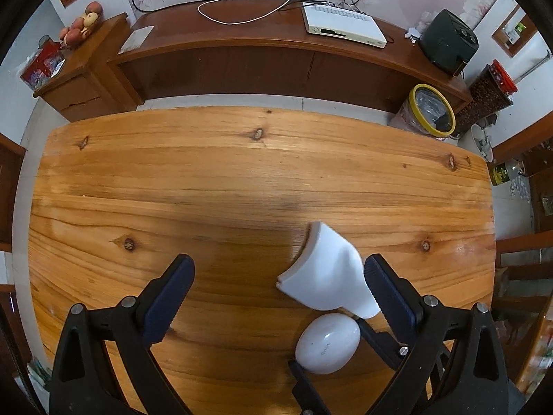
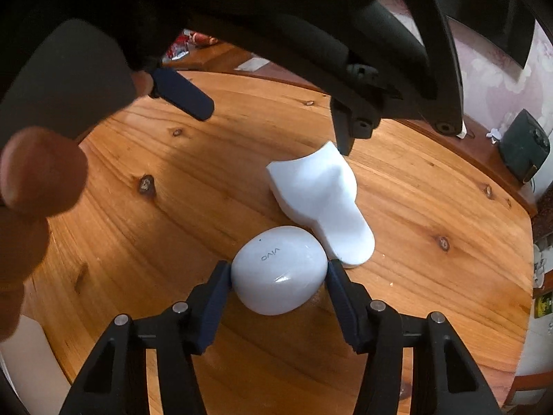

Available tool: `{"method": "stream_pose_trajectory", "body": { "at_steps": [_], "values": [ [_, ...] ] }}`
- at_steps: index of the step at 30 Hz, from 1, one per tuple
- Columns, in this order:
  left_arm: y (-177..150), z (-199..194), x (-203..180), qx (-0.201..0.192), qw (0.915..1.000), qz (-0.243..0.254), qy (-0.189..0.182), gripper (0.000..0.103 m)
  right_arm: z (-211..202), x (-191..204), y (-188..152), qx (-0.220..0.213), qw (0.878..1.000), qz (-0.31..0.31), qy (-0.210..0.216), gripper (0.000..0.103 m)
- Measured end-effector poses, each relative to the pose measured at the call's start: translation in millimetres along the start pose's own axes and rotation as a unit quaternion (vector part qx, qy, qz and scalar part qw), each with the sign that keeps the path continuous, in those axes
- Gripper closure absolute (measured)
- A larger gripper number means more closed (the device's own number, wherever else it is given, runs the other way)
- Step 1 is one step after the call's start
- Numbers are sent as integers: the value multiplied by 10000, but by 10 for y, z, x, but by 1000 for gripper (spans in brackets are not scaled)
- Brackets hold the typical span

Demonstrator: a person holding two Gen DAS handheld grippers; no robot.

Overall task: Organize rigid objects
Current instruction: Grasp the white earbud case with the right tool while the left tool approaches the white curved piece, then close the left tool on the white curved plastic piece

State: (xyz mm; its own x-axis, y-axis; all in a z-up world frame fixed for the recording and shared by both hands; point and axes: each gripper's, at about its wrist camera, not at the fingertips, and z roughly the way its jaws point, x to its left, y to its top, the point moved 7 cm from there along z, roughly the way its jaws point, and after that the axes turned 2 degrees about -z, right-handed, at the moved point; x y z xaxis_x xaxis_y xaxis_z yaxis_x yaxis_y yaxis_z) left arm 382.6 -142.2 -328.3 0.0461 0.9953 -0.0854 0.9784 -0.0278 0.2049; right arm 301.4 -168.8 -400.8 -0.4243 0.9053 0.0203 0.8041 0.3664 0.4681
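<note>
A white oval earbud case (image 2: 279,278) lies on the wooden table (image 2: 432,207). My right gripper (image 2: 279,269) is shut on the earbud case, one dark pad pressed against each side. Just beyond the case lies a white flared plastic piece (image 2: 318,186), touching or almost touching it. In the left wrist view the flared piece (image 1: 328,273) sits between the wide-open fingers of my left gripper (image 1: 278,263), close against the right finger (image 1: 380,283), with the left finger well clear of it. The case (image 1: 326,342) shows lower down, with the right gripper's black fingers on either side of it.
Past the table's far edge (image 1: 242,110) stands a low wooden cabinet (image 1: 242,65) carrying a white set-top box (image 1: 342,26) and a black speaker (image 1: 449,41). A yellow-rimmed jar (image 1: 432,110) stands at the right. A person's fingers (image 2: 41,169) fill the left of the right wrist view.
</note>
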Motion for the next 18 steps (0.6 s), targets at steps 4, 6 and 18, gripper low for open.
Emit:
{"method": "stream_pose_trajectory", "body": {
  "at_steps": [4,6,18],
  "values": [
    [-1,74,-36,70,10000,-66,13,4,-74,-78,-79,-104,9999,89,-43,47],
    [-14,118,-34,150,9997,-182,82,4,-126,-156,-151,-116,9997,234,-31,47],
    [-162,266,-62,470,9888,-1404,167,4,-352,-429,-439,-199,9968,776,-50,47]
  ]
}}
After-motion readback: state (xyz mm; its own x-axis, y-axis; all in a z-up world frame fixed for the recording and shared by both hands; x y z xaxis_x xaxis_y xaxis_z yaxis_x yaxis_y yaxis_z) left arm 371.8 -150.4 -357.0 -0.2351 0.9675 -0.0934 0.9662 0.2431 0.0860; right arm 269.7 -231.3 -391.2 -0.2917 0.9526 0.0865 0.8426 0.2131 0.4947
